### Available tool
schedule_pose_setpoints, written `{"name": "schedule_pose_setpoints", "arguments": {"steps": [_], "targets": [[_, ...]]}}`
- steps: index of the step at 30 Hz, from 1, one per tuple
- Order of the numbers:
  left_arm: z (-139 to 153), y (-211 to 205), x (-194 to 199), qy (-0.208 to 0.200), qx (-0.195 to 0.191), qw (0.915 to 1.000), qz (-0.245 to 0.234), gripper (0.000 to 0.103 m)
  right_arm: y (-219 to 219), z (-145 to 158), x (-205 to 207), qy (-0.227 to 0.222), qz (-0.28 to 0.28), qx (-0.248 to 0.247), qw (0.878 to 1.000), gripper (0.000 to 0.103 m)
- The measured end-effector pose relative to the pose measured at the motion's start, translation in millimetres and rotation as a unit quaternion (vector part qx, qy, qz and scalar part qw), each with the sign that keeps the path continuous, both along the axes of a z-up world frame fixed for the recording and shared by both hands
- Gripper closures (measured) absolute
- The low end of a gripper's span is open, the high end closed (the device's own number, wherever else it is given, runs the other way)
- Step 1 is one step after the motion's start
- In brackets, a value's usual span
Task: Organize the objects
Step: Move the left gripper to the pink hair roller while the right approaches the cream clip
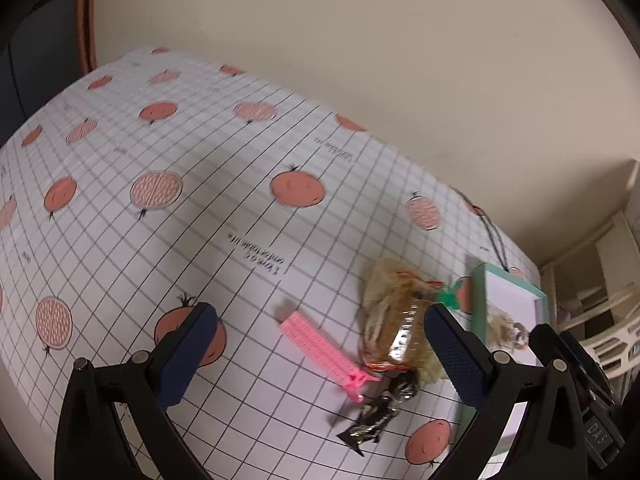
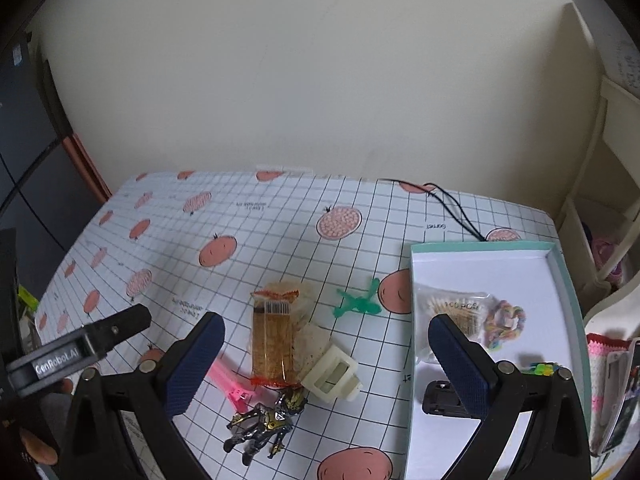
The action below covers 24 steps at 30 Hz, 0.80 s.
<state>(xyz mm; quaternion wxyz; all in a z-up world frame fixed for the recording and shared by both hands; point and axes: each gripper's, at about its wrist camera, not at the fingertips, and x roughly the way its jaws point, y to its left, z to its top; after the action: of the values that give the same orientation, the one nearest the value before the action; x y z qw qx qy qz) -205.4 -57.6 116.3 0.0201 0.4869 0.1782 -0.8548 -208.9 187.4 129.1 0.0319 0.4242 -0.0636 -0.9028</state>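
On the peach-print grid cloth (image 2: 280, 216) lies a heap: an orange snack packet (image 2: 274, 340), a cream plastic piece (image 2: 334, 372), a pink hair clip (image 2: 230, 384), a silver-black toy figure (image 2: 266, 420) and a green plastic toy (image 2: 358, 302). A teal-rimmed white tray (image 2: 480, 245) at the right holds a cotton-swab bag (image 2: 452, 312), coloured rubber bands (image 2: 506, 322) and a black item (image 2: 442, 398). My right gripper (image 2: 328, 364) hovers open above the heap. My left gripper (image 1: 320, 356) is open over the pink hair clip (image 1: 324, 348) and snack packet (image 1: 400, 320), holding nothing.
A black cord (image 2: 452, 208) trails from the wall to the tray's far edge. White shelving (image 2: 600, 220) stands right of the table, with a crocheted item and phone (image 2: 608, 380) below it. Dark furniture (image 2: 32, 160) is at the left. The cloth's far left half lies bare.
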Motion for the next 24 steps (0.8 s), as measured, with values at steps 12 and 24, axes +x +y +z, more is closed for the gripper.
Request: {"name": "schedule_pose_setpoints", "arguments": {"steps": [12, 24], "targets": [[-46, 14, -12, -0.053, 0.015, 0.9985, -0.001, 0.0, 4, -59, -20, -0.072, -0.009, 0.0, 0.997, 0.0], [-78, 20, -17, -0.075, 0.035, 0.9964, 0.019, 0.0, 6, -103, -29, -0.127, -0.011, 0.008, 0.992, 0.005]]}}
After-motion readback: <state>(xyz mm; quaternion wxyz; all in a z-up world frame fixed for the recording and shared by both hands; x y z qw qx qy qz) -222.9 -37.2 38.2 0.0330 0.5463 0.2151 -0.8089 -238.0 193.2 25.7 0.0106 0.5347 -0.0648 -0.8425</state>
